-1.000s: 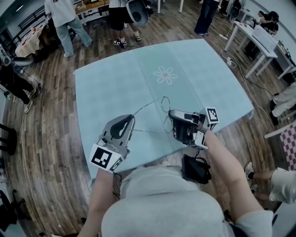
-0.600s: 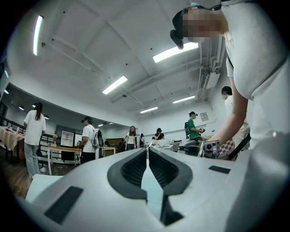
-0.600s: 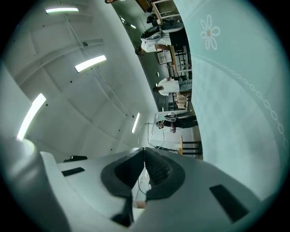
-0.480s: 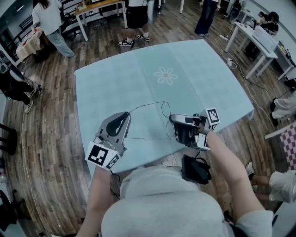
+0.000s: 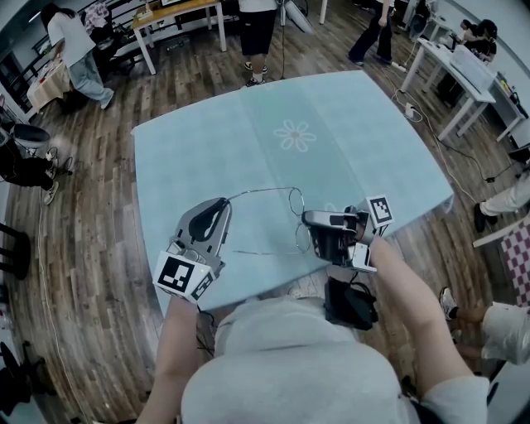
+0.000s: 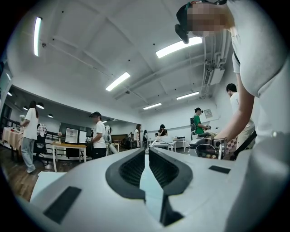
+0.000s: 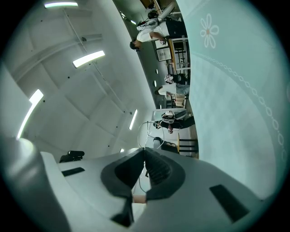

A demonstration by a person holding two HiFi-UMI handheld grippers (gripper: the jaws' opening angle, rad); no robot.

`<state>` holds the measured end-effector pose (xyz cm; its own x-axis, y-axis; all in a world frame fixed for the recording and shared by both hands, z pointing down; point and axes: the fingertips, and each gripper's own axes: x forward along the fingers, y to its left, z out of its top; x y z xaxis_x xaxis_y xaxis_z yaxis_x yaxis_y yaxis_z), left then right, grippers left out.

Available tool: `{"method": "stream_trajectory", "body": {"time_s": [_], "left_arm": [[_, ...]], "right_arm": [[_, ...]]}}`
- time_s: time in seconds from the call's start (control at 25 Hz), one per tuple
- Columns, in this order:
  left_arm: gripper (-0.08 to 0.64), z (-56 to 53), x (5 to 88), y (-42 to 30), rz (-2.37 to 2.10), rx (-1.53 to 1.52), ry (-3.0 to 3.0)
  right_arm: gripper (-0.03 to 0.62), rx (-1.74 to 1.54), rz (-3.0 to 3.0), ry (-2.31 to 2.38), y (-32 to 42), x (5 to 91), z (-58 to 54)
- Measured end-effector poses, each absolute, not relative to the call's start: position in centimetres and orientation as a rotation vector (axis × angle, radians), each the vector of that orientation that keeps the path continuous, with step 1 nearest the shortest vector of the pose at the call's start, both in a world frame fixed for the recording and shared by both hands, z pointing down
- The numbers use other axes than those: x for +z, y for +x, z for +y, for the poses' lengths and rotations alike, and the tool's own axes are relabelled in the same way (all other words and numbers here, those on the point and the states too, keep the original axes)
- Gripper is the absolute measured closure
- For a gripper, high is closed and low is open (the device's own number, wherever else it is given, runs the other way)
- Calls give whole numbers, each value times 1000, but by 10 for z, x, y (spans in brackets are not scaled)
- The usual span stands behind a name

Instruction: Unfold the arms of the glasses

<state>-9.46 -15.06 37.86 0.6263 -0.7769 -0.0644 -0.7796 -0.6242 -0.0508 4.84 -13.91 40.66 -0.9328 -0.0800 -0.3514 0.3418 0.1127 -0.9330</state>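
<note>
Your left hand-held gripper pinches one arm; your right hand-held gripper clamps the glasses. Swing that arm outward slowly.

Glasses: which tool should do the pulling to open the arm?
Left, probably. The left tool is shut on the tip of the far arm, while the right tool pinches the glasses by the lenses, steadying them.

In head view, the left gripper body hides its contact with the glasses; bystanders cut off at top edge.
</note>
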Motion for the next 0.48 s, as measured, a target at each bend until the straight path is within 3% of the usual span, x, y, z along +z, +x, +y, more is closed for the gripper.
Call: {"method": "stream_trajectory", "body": {"time_s": [0.12,0.28,0.48], "left_arm": [[534,-152,380,-95,1329,50,-2775],[466,-153,380,-99,1340,37,-2781],[432,-155,380,-102,1348,22,-2783]], "right_arm": [[581,-1874,2090,234,49,408,-142],[581,-1865,2104,186,48,409,-143],[581,-1854,2123,134,50,409,-145]]}}
